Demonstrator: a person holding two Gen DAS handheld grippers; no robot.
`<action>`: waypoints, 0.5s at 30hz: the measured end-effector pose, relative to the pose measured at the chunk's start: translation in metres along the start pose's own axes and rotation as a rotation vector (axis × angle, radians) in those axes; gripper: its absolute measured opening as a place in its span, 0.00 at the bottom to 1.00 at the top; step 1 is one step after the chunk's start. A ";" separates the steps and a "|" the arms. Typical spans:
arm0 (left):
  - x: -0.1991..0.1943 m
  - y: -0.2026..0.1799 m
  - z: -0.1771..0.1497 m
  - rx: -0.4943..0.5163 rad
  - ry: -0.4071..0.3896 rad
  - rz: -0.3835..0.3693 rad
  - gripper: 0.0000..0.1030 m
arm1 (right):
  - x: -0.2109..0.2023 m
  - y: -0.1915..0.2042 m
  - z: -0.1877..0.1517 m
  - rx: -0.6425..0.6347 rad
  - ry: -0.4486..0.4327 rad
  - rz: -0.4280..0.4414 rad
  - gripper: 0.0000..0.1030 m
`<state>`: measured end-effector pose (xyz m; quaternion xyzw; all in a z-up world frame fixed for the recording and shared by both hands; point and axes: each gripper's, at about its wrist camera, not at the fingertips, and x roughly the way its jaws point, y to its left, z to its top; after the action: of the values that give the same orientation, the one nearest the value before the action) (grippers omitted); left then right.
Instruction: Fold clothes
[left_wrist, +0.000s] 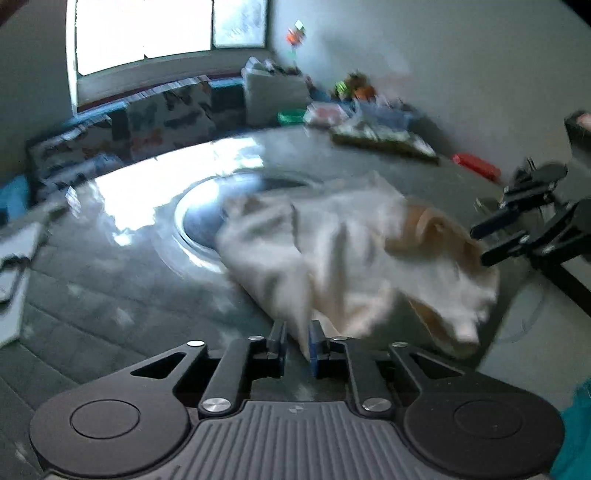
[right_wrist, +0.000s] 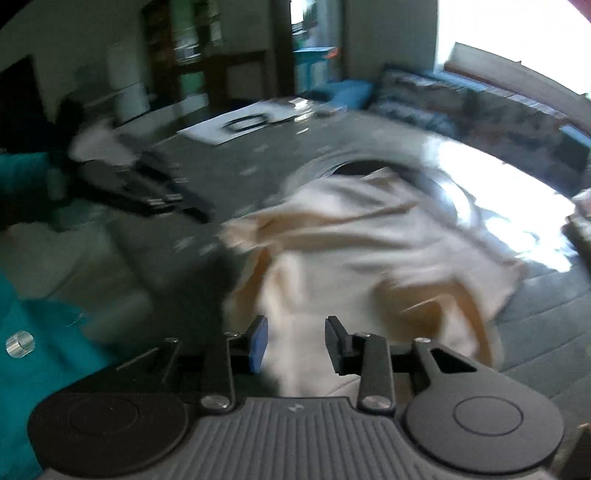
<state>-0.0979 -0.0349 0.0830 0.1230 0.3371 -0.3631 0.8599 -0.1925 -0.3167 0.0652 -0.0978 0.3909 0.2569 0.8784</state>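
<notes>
A cream-white garment (left_wrist: 343, 258) lies crumpled on a grey table (left_wrist: 110, 295), partly over a round inset in the tabletop. My left gripper (left_wrist: 298, 341) is shut on a near corner of the garment. My right gripper (left_wrist: 480, 245) shows at the right of the left wrist view, its fingers apart at the garment's edge. In the right wrist view the garment (right_wrist: 351, 251) spreads ahead and my right gripper (right_wrist: 295, 341) is open, with cloth between its fingers. My left gripper (right_wrist: 199, 214) shows blurred at the left there.
A round metal-rimmed inset (left_wrist: 207, 214) sits in the table's middle. Patterned cushions (left_wrist: 166, 118), boxes and toys line the far side. A white sheet with a black shape (right_wrist: 243, 123) lies on the table's far end. Teal cloth (right_wrist: 33, 295) is at the left.
</notes>
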 end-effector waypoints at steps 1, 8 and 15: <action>-0.002 0.003 0.005 -0.005 -0.020 0.016 0.29 | 0.005 -0.004 0.004 0.000 -0.004 -0.049 0.34; 0.040 0.011 0.044 -0.054 -0.067 0.051 0.49 | 0.051 -0.029 0.018 -0.037 0.004 -0.230 0.48; 0.113 -0.012 0.065 0.032 0.015 0.069 0.49 | 0.087 -0.032 0.016 -0.046 0.054 -0.255 0.45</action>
<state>-0.0168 -0.1341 0.0559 0.1511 0.3333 -0.3378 0.8672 -0.1170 -0.3055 0.0111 -0.1735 0.3928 0.1492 0.8907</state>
